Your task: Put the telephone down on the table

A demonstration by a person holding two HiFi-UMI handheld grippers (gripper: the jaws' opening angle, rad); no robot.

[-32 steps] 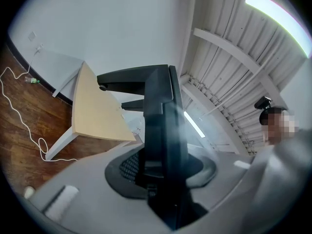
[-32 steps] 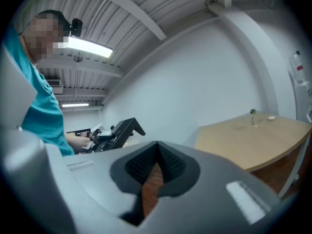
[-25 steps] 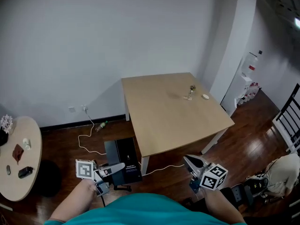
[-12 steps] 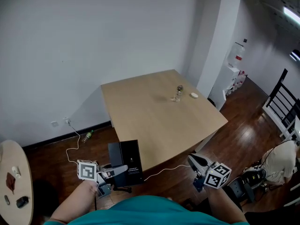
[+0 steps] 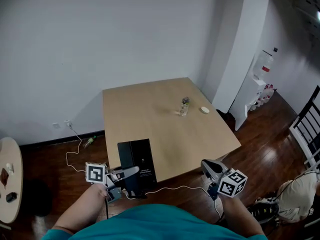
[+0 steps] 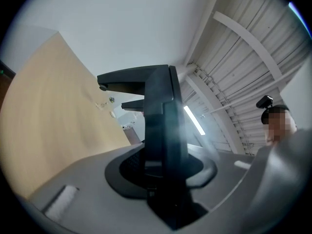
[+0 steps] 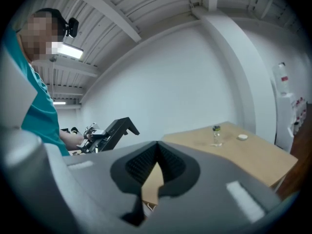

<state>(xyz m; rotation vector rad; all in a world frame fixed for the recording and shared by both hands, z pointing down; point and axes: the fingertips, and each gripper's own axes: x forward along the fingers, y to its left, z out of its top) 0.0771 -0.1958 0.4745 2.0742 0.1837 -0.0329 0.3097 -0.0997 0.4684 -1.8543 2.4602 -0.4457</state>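
Head view: one table (image 5: 145,114); left gripper (image 5: 130,173) pinches the one telephone (image 5: 140,156); right gripper (image 5: 208,165) pressed together, empty.

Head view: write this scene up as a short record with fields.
telephone: black, held off the table at its near edge
left claw: shut on the telephone
right claw: shut, nothing in it
table: wooden, with a small bottle and a white disc toward its far right side
task state: telephone not yet set down
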